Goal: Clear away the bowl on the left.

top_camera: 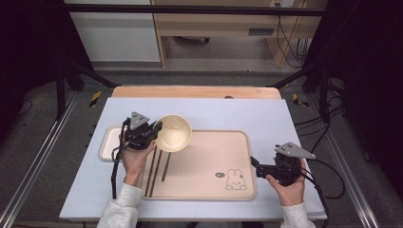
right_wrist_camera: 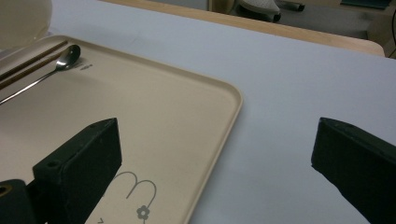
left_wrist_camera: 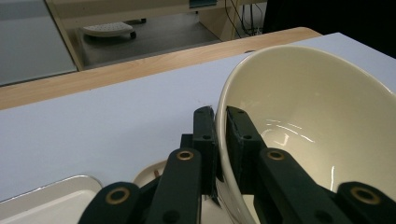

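A cream bowl [top_camera: 174, 133] hangs tilted over the far left corner of the beige tray [top_camera: 209, 183]. My left gripper [top_camera: 156, 127] is shut on its rim, one jaw inside the bowl [left_wrist_camera: 317, 126] and one outside, as the left gripper view [left_wrist_camera: 221, 122] shows close up. Dark chopsticks [top_camera: 154, 170] and a spoon [top_camera: 166, 167] lie along the tray's left side. My right gripper [top_camera: 254, 165] rests at the tray's right edge, open wide with nothing between its jaws [right_wrist_camera: 214, 128]. In the right gripper view the tray [right_wrist_camera: 187, 112], spoon [right_wrist_camera: 63, 59], chopsticks [right_wrist_camera: 25, 67] and bowl [right_wrist_camera: 23, 18] lie ahead.
A small white rectangular dish [top_camera: 107, 142] sits left of the tray, under my left hand, with its corner [left_wrist_camera: 46, 200] in the left gripper view. A pale blue mat [top_camera: 223, 111] covers the wooden table [top_camera: 195, 91]. A rabbit drawing [top_camera: 235, 179] marks the tray's near right corner.
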